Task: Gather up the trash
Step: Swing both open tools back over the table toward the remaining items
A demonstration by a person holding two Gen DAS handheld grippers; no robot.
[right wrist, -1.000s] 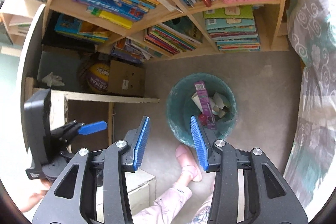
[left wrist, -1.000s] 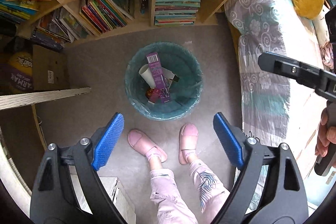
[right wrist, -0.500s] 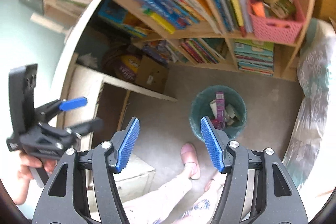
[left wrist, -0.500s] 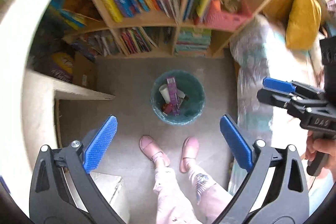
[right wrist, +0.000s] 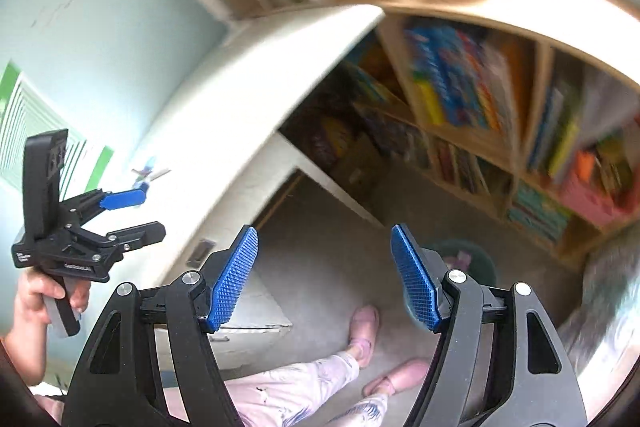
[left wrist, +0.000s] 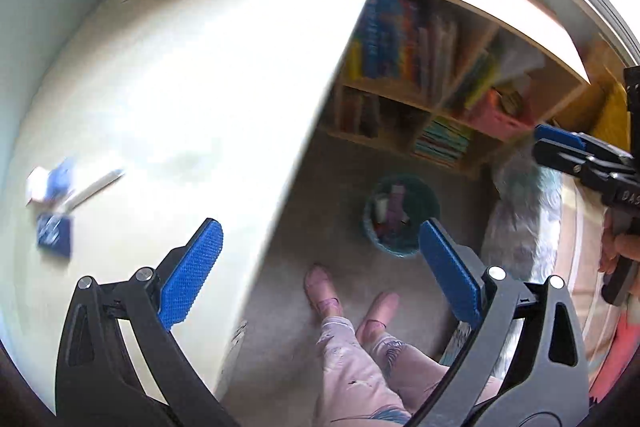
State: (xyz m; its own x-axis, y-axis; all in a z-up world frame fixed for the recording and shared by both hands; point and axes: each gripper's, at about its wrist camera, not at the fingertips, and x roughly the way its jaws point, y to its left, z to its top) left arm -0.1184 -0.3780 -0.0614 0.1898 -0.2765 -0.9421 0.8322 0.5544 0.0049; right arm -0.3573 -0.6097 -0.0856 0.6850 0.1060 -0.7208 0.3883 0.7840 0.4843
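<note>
On white tabletop (left wrist: 168,99): blurred blue-white scraps (left wrist: 52,211). Round teal bin (left wrist: 400,215) on floor (part-filled). Left hand-held gripper (left wrist: 320,267), right hand-held gripper (right wrist: 324,275): both released, empty.

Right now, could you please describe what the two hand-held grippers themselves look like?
Both match. The left hand-held gripper and right hand-held gripper have black, triangular cut-out arms with silver pivot bolts, carrying blue, cross-hatched fingers. Seen from outside, each has a black pistol-grip body with small white lettering. No cables show.
</note>
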